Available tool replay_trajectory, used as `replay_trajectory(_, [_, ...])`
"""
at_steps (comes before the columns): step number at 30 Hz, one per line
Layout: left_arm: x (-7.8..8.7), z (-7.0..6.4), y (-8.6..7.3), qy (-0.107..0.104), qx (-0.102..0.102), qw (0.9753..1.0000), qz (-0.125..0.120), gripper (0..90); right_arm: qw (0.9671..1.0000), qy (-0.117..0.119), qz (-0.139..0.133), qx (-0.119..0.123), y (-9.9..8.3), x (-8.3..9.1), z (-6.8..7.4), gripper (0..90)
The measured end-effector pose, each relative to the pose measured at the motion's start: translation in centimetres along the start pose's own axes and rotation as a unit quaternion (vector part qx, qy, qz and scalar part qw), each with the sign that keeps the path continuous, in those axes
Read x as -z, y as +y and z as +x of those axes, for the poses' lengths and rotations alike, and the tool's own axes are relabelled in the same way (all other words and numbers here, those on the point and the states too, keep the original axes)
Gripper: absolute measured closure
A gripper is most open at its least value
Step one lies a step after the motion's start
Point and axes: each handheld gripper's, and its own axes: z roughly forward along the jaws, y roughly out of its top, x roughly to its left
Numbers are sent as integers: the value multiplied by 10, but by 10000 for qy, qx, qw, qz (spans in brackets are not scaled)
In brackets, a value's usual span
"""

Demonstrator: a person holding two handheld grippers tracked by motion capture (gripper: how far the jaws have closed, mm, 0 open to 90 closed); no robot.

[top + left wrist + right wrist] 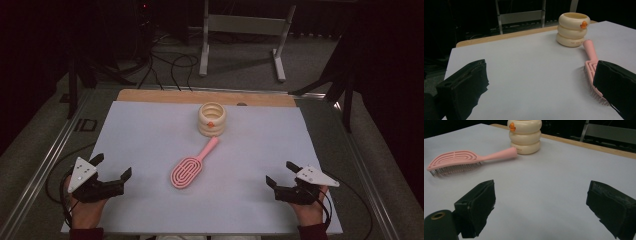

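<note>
Lying: a pink hairbrush (191, 167) rests bristles down on the white table cover (150, 135), near the middle of the table, between the two grippers and a little farther from the person than either.
Brush handle: it points away from the person toward a cream ringed cup (212, 119); its tip sits just beside the cup's base, and whether they touch cannot be told.
Left gripper (114, 168): held low at the near left of the cover, jaws spread wide, nothing between them; the brush head is near, off to its right and apart from it.
Left gripper view: the brush's bristled edge (594, 82) shows partly behind the right-hand jaw, with bare cover between the two jaws.
Right gripper (280, 174): held low at the near right, jaws likewise wide apart and empty; well apart from the brush.
Right gripper view: the brush (456, 161) lies beyond the left-hand jaw, and the cup (525, 135) stands behind it.
Cup: upright, with a small orange figure (211, 123) on its side.
</note>
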Motion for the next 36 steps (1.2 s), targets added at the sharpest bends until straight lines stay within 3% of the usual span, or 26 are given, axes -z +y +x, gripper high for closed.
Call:
replay_trajectory(8, [0, -1, 3, -181, 56, 9998, -114, 1, 10000, 21, 63, 40, -1, -3, 1, 87])
replay_trajectory(15, [2, 1, 5, -196, 9, 9996, -216, 1, 10000, 69, 21, 8, -1, -3, 1, 86])
replay_trajectory(22, [3, 2, 6, -185, 89, 9996, -187, 1, 10000, 86, -3, 13, 0, -3, 1, 87])
replay_trajectory(36, [-1, -8, 14, -265, -18, 9996, -126, 6, 9999, 110, -8, 17, 0, -4, 2, 87])
